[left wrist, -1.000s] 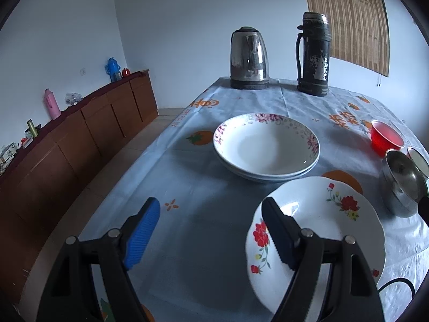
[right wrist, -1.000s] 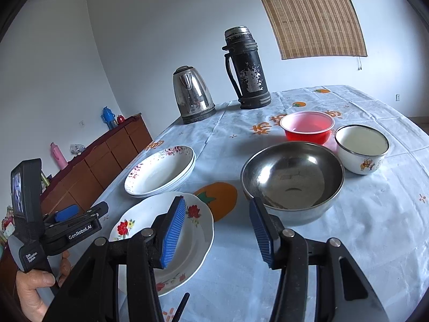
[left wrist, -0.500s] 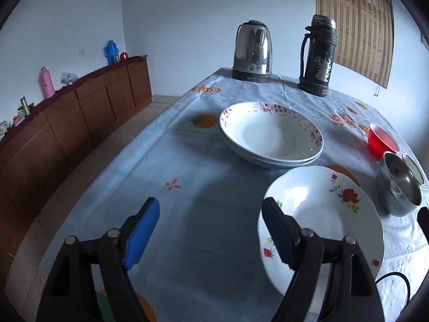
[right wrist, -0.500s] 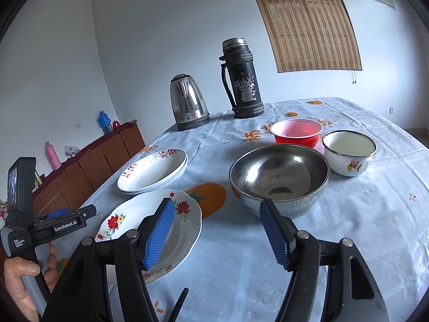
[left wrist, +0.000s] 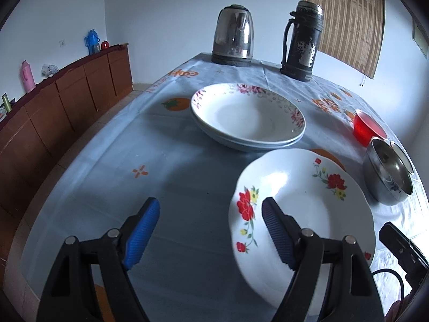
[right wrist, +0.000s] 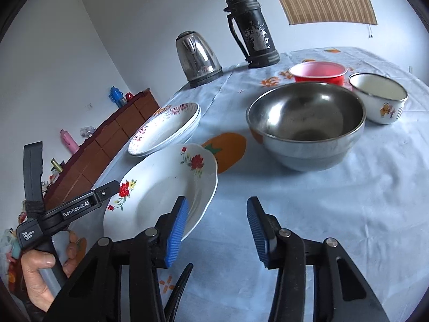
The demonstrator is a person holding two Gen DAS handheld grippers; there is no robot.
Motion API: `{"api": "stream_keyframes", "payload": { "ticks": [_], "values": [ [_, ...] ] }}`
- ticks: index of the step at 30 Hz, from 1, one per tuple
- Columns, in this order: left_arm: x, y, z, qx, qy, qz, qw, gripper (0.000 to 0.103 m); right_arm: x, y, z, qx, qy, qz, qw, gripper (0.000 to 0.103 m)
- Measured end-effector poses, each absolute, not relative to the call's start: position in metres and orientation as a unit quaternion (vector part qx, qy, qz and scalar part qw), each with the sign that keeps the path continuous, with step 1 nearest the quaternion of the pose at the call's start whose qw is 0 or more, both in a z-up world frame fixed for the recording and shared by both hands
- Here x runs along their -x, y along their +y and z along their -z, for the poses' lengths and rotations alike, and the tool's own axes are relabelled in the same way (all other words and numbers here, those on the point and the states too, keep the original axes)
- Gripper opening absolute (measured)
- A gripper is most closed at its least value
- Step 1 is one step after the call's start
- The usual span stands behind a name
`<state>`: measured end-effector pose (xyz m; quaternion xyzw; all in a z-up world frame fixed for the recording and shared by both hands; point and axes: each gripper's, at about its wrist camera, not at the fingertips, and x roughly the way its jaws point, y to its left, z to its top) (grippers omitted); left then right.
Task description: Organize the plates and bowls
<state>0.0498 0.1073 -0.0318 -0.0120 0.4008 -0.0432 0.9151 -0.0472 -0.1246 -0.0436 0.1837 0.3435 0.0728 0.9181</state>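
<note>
Left wrist view: left gripper (left wrist: 210, 216) had its jaws spread wide over the tablecloth (left wrist: 166, 177), nothing between the blue pads (left wrist: 142, 230). Its right finger sat above the near-left edge of the flowered plate (left wrist: 303, 201); no contact that I could confirm. Flowered plate lay flat at the near right of the table. Just behind it, a stack of two deep plates (left wrist: 248, 116) with pink floral rims, close to the flowered plate, possibly touching at the rim, could not tell. Steel bowl (left wrist: 388, 174) at the right edge, red bowl (left wrist: 367, 128) behind it. Kettle (left wrist: 233, 36) and dark thermos (left wrist: 301, 40) stood upright at the far end. Wooden sideboard (left wrist: 67, 102) along the left wall.

Right wrist view: right gripper (right wrist: 217, 224) had its jaws closing, gap still clear, nothing between them but cloth. Its left pad (right wrist: 175, 234) overlapped the near-right rim of the flowered plate (right wrist: 161, 187); touching or just above, could not tell. Steel bowl (right wrist: 305, 123) sat ahead of the gripper, red bowl (right wrist: 317, 72) behind it, white enamel bowl (right wrist: 378, 98) to its right. Deep plates (right wrist: 166, 128) were left of the steel bowl. At the left, a hand (right wrist: 45, 271) gripped the handle of the left gripper (right wrist: 67, 204); jaw state not readable here.
</note>
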Motion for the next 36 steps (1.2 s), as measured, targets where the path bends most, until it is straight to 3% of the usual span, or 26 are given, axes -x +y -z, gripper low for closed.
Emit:
{"api": "stream_keyframes", "payload": {
  "ticks": [7, 9, 13, 18, 21, 24, 36],
  "values": [
    [-0.052, 0.096, 0.04, 0.002, 0.416, 0.054, 0.908, 0.074, 0.031, -0.121, 0.051, -0.194, 0.368, -0.075, 0.906, 0.048],
    [-0.053, 0.095, 0.042, 0.003, 0.419, 0.057, 0.906, 0.07, 0.028, -0.119, 0.055, -0.197, 0.379, -0.079, 0.901, 0.041],
    [-0.057, 0.092, 0.048, 0.009, 0.431, 0.069, 0.9, 0.051, 0.022, -0.112, 0.058, -0.191, 0.389, -0.086, 0.897, 0.033],
    [-0.057, 0.089, 0.05, 0.016, 0.435, 0.081, 0.897, 0.045, 0.016, -0.105, 0.061, -0.188, 0.4, -0.097, 0.892, 0.03],
    [-0.057, 0.085, 0.051, 0.022, 0.435, 0.091, 0.896, 0.034, 0.014, -0.101, 0.062, -0.185, 0.398, -0.101, 0.893, 0.024],
    [-0.056, 0.084, 0.051, 0.027, 0.432, 0.087, 0.897, 0.034, 0.013, -0.096, 0.061, -0.178, 0.397, -0.102, 0.894, 0.019],
    [-0.052, 0.095, 0.052, 0.077, 0.433, 0.115, 0.891, 0.027, 0.013, -0.094, 0.06, -0.164, 0.392, -0.094, 0.9, 0.019]
  ]
}}
